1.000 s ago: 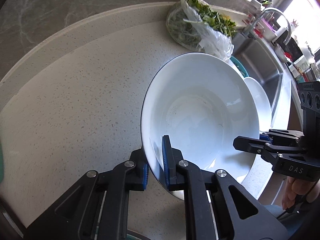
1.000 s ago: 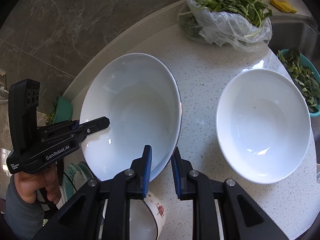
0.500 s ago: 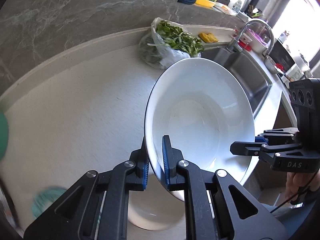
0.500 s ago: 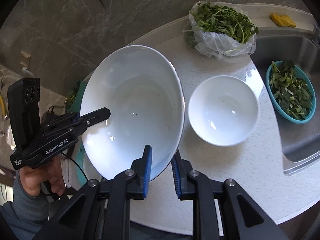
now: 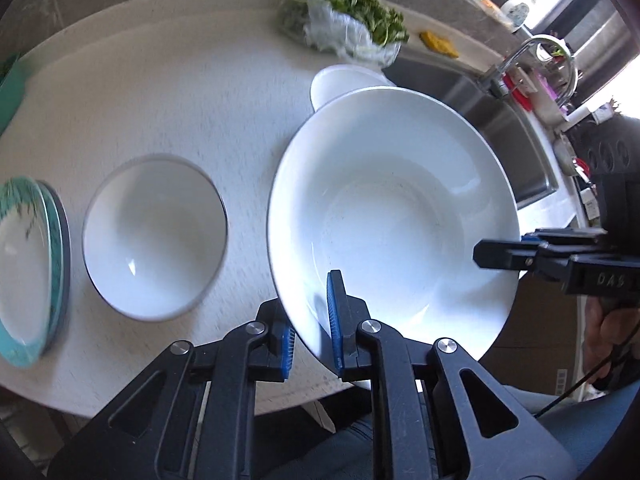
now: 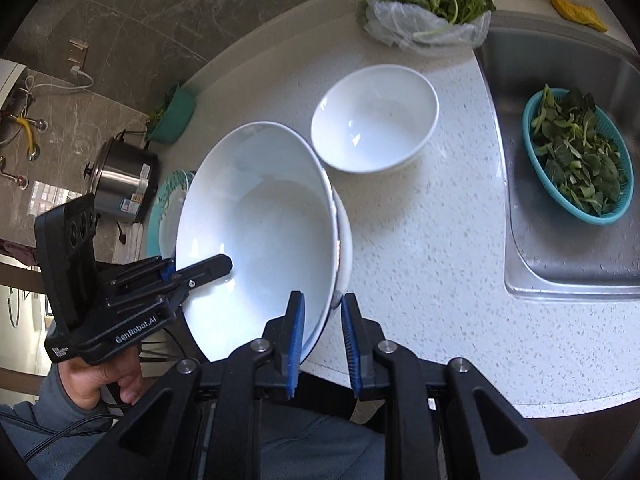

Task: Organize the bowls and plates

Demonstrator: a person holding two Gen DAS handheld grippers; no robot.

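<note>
Both grippers hold one large white bowl (image 5: pixel 392 216) in the air above the white counter (image 5: pixel 168 104). My left gripper (image 5: pixel 310 322) is shut on its near rim. My right gripper (image 6: pixel 322 334) is shut on the opposite rim of the same bowl (image 6: pixel 256 232). A second white bowl (image 5: pixel 154 236) rests on the counter to the left; in the right wrist view only its edge (image 6: pixel 346 240) shows under the held bowl. A third white bowl (image 6: pixel 374 118) sits farther back. Teal-rimmed plates (image 5: pixel 28 268) are stacked at the far left.
A plastic bag of greens (image 6: pixel 428 4) lies at the back of the counter. The steel sink (image 6: pixel 560 240) on the right holds a teal basket of leaves (image 6: pixel 578 156). A steel pot (image 6: pixel 120 184) stands beyond the counter's left end. The faucet (image 5: pixel 532 60) rises behind the sink.
The held bowl has been carried up and left, away from the sink. The bowl on the left counter and the teal plates have come into view beneath it.
</note>
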